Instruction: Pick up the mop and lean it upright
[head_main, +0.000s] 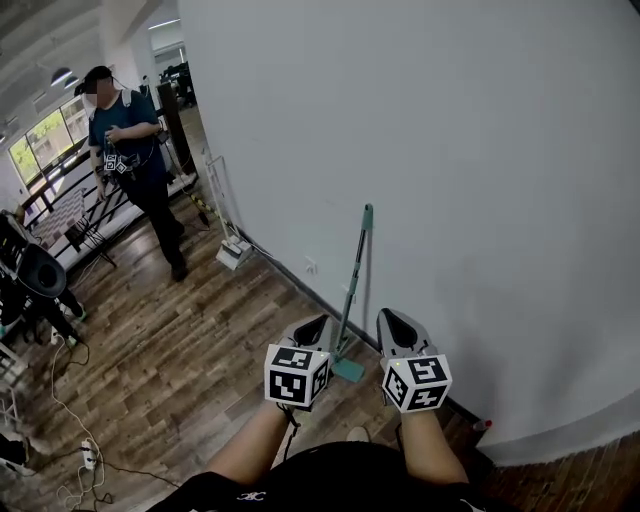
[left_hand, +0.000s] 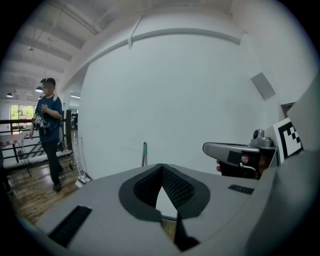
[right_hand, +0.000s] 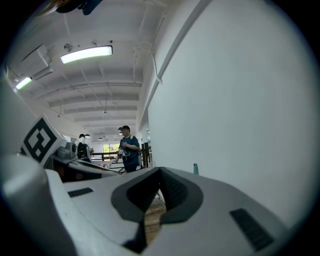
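Observation:
The mop (head_main: 356, 270) has a green handle and leans upright against the white wall, with its head (head_main: 348, 370) on the wood floor. My left gripper (head_main: 316, 324) hovers just left of the lower handle, jaws shut with nothing between them. My right gripper (head_main: 394, 318) is just right of the handle, also shut and holding nothing. Neither touches the mop. Over the jaws of my left gripper (left_hand: 161, 167), the left gripper view shows the mop handle's top (left_hand: 144, 152). The mop's tip (right_hand: 195, 168) pokes up beyond my right gripper (right_hand: 160, 172) in the right gripper view.
A person (head_main: 130, 150) in a dark blue shirt stands at the back left by a railing. A white floor unit (head_main: 233, 252) sits against the wall base. Cables and a power strip (head_main: 88, 455) lie on the floor at the left. The white wall (head_main: 450, 150) fills the right side.

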